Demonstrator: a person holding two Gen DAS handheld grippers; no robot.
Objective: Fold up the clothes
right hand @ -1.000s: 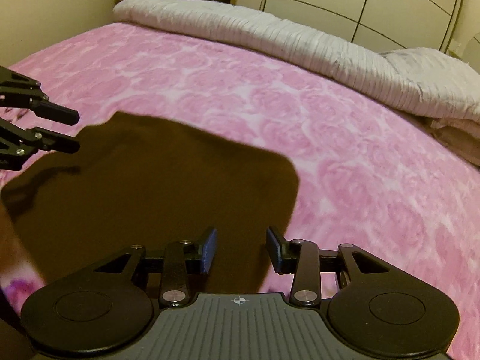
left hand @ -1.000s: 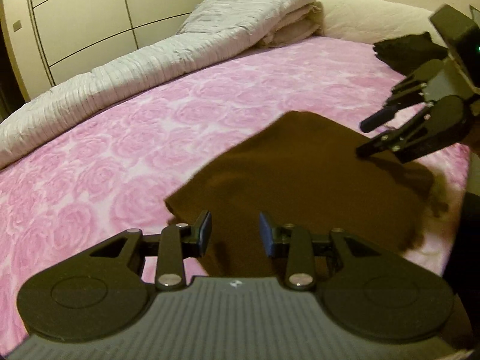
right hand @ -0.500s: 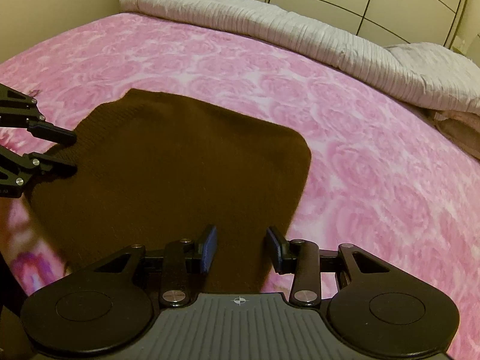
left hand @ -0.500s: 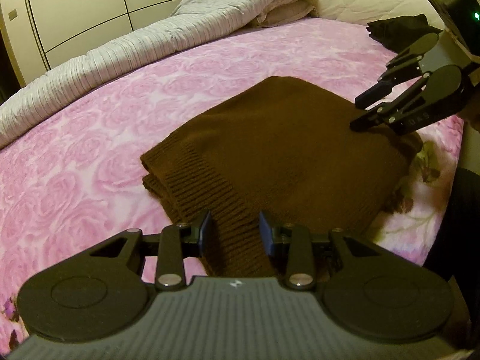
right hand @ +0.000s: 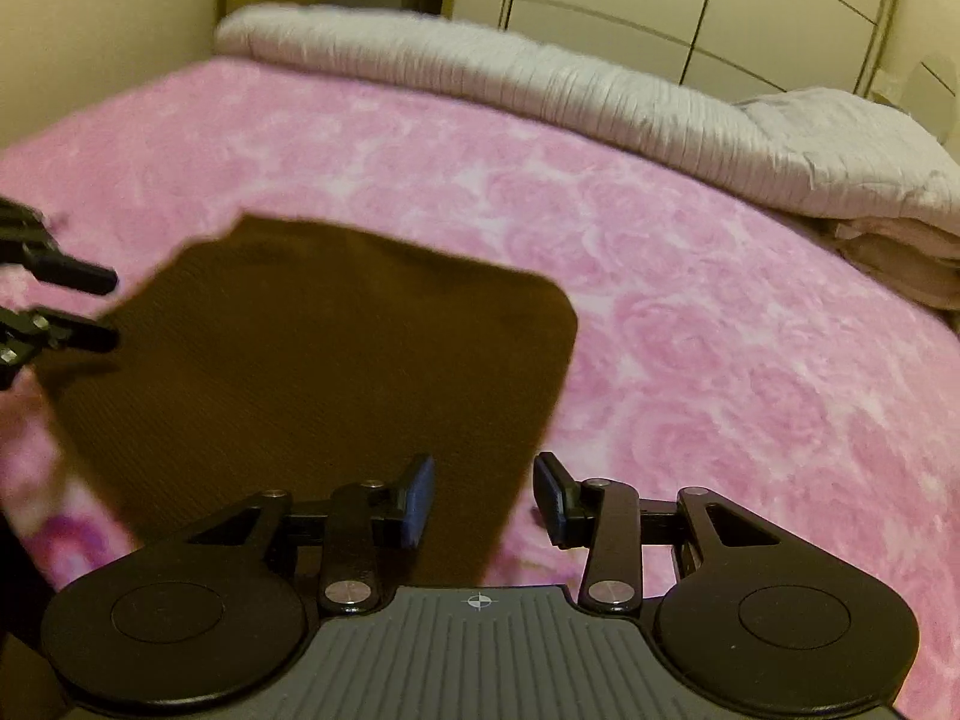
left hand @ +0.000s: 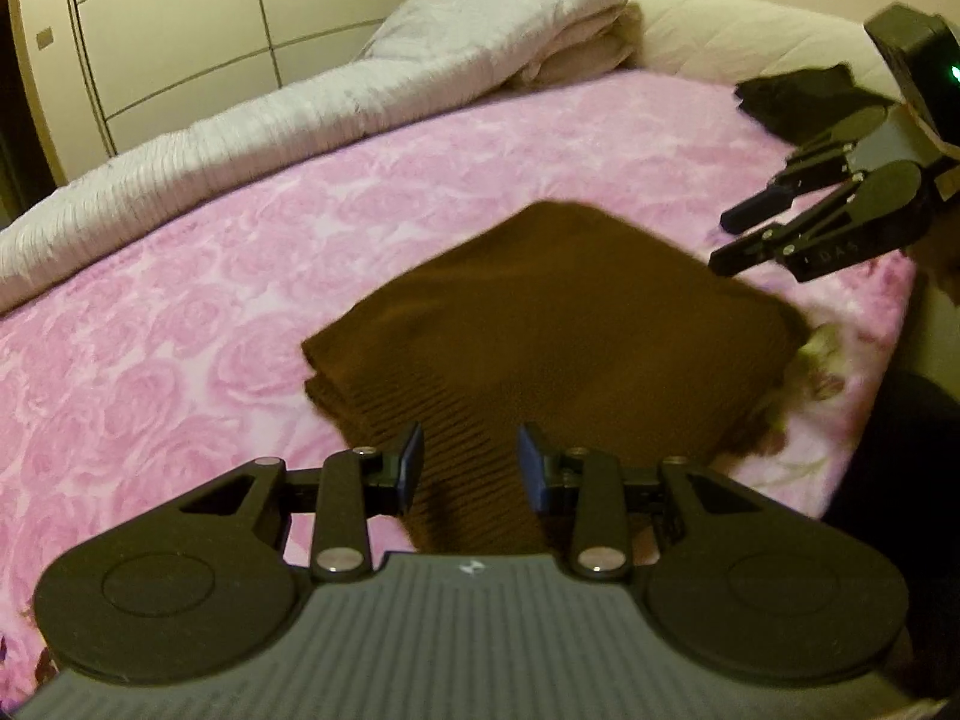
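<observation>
A brown knit sweater (left hand: 570, 324) lies folded in a stack on the pink rose blanket (left hand: 150, 330), ribbed hem toward me. My left gripper (left hand: 472, 465) hovers over that hem with its blue pads apart; knit shows in the gap, but the pads do not press on it. In the right wrist view the sweater (right hand: 336, 360) fills the left half, and my right gripper (right hand: 485, 492) stands open over its near right edge. Each gripper shows in the other's view: the right gripper (left hand: 726, 243) over the sweater's right corner, the left gripper (right hand: 111, 309) at its left corner.
A grey ribbed duvet (left hand: 300, 120) is rolled along the far side of the bed, with a cream pillow (left hand: 720, 30) beyond it. A black garment (left hand: 798, 99) lies at the far right. Pale wardrobe doors (left hand: 180, 30) stand behind. The bed's edge (left hand: 888, 360) runs close on the right.
The sweater went from a blurred, spread shape to a compact folded stack. Both grippers have since drawn back slightly, their fingers just as far apart.
</observation>
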